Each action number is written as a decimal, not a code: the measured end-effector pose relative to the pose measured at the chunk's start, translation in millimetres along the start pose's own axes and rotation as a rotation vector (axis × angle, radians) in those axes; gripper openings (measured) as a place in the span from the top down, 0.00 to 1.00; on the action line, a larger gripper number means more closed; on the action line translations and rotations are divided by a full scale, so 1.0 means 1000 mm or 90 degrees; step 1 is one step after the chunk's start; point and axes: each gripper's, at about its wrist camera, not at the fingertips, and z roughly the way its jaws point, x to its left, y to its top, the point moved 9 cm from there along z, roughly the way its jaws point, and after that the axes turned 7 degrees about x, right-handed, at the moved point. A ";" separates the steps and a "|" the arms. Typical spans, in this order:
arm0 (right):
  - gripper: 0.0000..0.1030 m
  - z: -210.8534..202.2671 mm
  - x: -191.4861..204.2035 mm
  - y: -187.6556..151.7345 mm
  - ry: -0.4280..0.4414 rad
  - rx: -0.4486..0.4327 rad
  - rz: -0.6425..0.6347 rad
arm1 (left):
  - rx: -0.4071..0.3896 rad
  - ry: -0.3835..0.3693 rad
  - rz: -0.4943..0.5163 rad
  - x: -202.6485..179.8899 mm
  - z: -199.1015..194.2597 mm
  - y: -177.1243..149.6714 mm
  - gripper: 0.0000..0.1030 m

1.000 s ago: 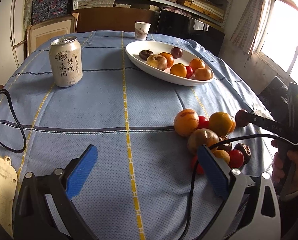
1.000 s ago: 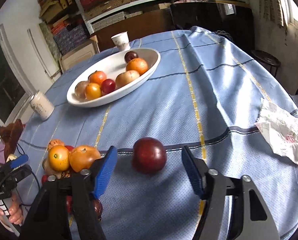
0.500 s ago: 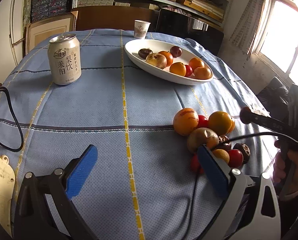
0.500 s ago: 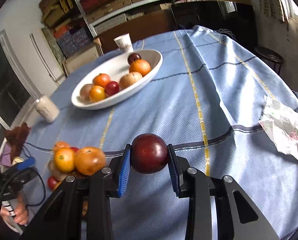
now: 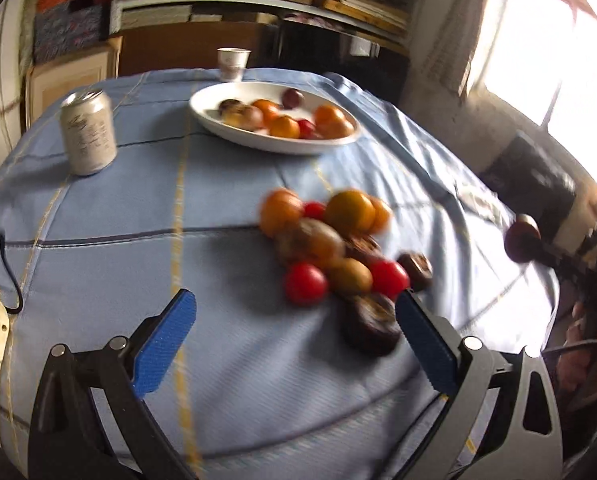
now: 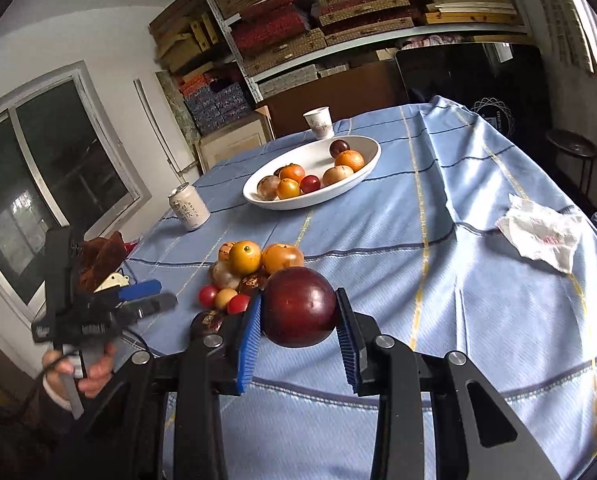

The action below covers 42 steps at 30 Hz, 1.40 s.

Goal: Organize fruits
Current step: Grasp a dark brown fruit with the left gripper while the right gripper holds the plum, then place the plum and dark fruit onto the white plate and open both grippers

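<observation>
A: Two grippers in view. The right gripper (image 6: 298, 316) pinches a dark red plum (image 6: 299, 307) between its blue pads (image 6: 249, 344), and the plum hangs clear above the blue tablecloth (image 6: 438, 280).

B: Did those jaws only just arrive there?

A: Yes, they have just been closing, and the plum sits squarely between them with a pad pressed on either side.

B: And the left gripper (image 5: 294, 336)?

A: Spread wide, nothing between its fingers. In its own view, which is blurred, a dark wrinkled fruit (image 5: 370, 322) lies on the cloth just beside the pad at 3 o'clock.

B: Where is the rest of the fruit?

A: A loose pile of fruit (image 6: 246, 276) lies on the table, at about 10 o'clock from the held plum in the right wrist view: oranges, small red ones, brownish ones, touching one another. Beyond it, toward 12 o'clock, stands a white oval dish (image 6: 362, 176) with several more fruits inside.

B: Anything else on the table?

A: A drinks can (image 6: 188, 207) stands upright at 10 o'clock from the dish, a paper cup (image 6: 319, 122) stands just behind the dish, and a crumpled tissue (image 6: 542, 236) lies well apart at 3 o'clock. A hand (image 6: 90, 372) holds the left gripper's handle at the left edge.
</observation>
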 end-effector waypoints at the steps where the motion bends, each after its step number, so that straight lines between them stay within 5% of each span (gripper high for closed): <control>1: 0.66 0.001 -0.002 -0.003 0.002 0.003 0.005 | 0.005 0.000 0.013 -0.011 0.000 -0.004 0.08; 7: 0.66 0.012 -0.007 -0.019 0.004 0.026 0.015 | 0.060 -0.033 0.027 -0.032 0.019 -0.015 0.47; 29: 0.66 0.016 0.006 -0.029 0.022 0.040 -0.007 | 0.085 -0.049 0.048 -0.047 0.032 -0.016 0.58; 42: 0.66 0.023 0.031 0.004 0.040 0.044 -0.060 | 0.031 -0.111 0.018 -0.024 -0.011 0.013 0.58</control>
